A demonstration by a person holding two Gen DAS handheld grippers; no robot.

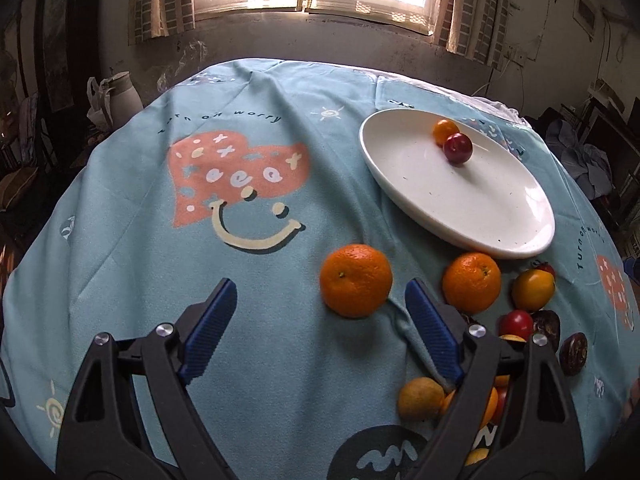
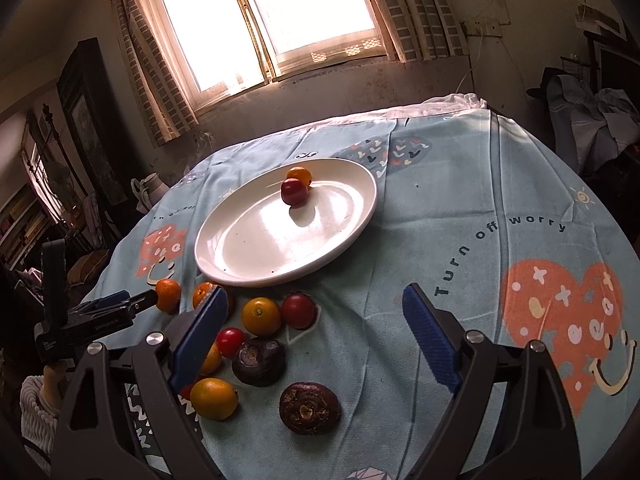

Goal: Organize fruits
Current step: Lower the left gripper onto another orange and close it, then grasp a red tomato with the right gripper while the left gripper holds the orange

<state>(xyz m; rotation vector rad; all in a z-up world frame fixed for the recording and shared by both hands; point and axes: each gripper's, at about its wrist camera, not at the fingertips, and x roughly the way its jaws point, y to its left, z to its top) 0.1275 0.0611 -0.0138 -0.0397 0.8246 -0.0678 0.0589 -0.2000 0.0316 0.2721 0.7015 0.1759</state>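
The left claw (image 1: pixel 316 300) stands wide and empty, angled down at the cloth-covered worktop (image 1: pixel 260 320); a round orange mandarin (image 1: pixel 356 280) lies just beyond its blue fingertips. The right claw (image 2: pixel 316 308), also wide and empty, tilts over small fruits before the white oval plate (image 2: pixel 256 248).

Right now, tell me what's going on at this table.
A person is sorting fruit onto a white plate with a hand-held tool in each hand. Two small fruits, one orange and one red, already sit on the plate. The left tool is open just short of a mandarin. The right tool hangs open and empty. The other fruit lies on the blue tablecloth.
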